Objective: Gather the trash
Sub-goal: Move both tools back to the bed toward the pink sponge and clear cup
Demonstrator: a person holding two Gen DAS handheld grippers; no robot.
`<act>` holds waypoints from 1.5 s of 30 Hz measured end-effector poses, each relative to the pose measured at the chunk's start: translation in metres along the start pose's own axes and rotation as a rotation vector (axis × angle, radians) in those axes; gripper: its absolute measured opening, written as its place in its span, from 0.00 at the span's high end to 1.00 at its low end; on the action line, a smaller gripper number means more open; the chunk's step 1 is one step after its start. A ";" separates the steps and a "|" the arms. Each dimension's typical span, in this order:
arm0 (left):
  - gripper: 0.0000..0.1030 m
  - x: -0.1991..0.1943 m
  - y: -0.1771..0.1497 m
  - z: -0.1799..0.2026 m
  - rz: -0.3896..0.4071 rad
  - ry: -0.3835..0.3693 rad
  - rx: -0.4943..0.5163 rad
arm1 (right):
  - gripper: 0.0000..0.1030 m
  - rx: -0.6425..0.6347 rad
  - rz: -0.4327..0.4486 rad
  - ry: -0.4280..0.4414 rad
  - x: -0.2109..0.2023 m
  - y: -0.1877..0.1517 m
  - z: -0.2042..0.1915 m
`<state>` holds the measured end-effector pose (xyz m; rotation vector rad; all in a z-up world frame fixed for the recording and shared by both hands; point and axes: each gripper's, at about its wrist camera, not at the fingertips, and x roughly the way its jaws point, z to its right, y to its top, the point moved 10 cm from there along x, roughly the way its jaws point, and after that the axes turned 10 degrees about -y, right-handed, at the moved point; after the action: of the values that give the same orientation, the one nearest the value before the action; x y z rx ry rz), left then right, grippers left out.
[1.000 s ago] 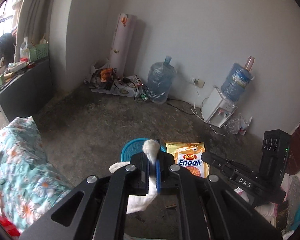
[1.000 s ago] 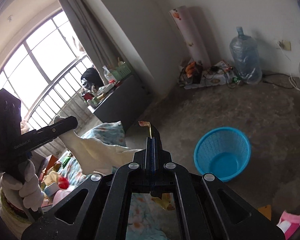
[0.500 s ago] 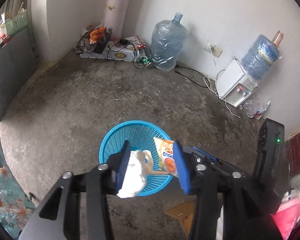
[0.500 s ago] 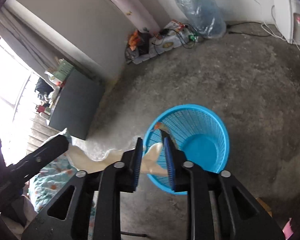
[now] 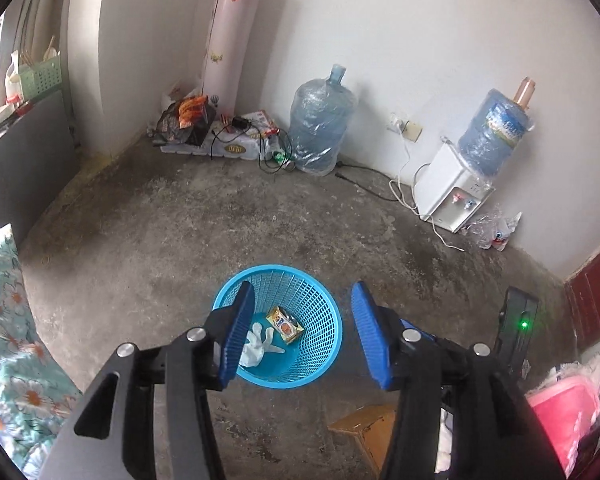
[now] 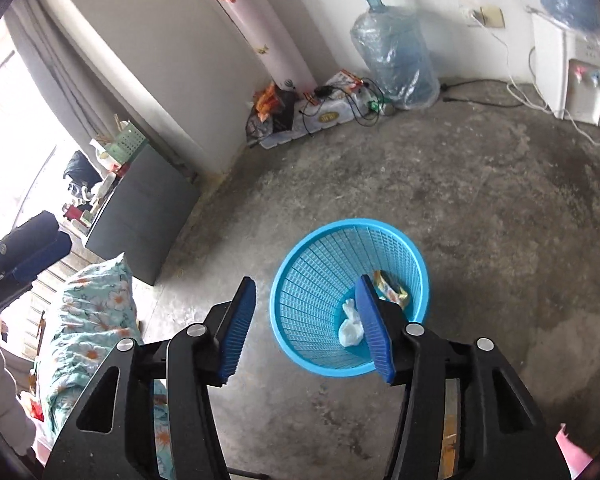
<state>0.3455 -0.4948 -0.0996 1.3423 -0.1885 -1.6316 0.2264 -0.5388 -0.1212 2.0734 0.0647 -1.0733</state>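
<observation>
The blue mesh wastebasket (image 5: 278, 326) stands on the concrete floor (image 5: 180, 232), holding a white crumpled tissue (image 5: 256, 344) and an orange snack wrapper (image 5: 285, 325) lying side by side at its bottom. Above it the left gripper (image 5: 302, 334) and right gripper (image 6: 306, 330) have their jaws opening with nothing between them. Far off by the wall stand a water jug (image 5: 320, 128) and a water dispenser (image 5: 452, 192), while a cardboard piece (image 5: 370, 428) lies near the basket.

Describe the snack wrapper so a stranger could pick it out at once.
Find the blue mesh basket standing on the bare concrete floor. At its bottom lie two things: the snack wrapper is the flat yellow-orange packet, unlike the crumpled white tissue beside it.
</observation>
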 end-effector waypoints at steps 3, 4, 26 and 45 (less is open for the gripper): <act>0.47 -0.060 -0.005 0.003 0.040 0.010 0.053 | 0.31 -0.079 0.085 0.009 -0.035 -0.001 -0.029; 0.47 -0.081 -0.006 0.003 0.052 0.020 0.063 | 0.24 -0.105 0.110 0.012 -0.045 -0.001 -0.039; 0.40 -0.422 -0.150 -0.069 0.418 0.252 -0.135 | 0.07 -0.453 0.253 0.335 -0.175 -0.032 -0.221; 0.37 -0.441 -0.267 -0.081 0.390 0.303 -0.173 | 0.23 -0.684 -0.393 0.535 -0.151 -0.157 -0.298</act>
<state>0.2206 0.0038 -0.0085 1.3067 -0.1151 -1.0821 0.2706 -0.1893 -0.0117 1.6717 0.9953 -0.5515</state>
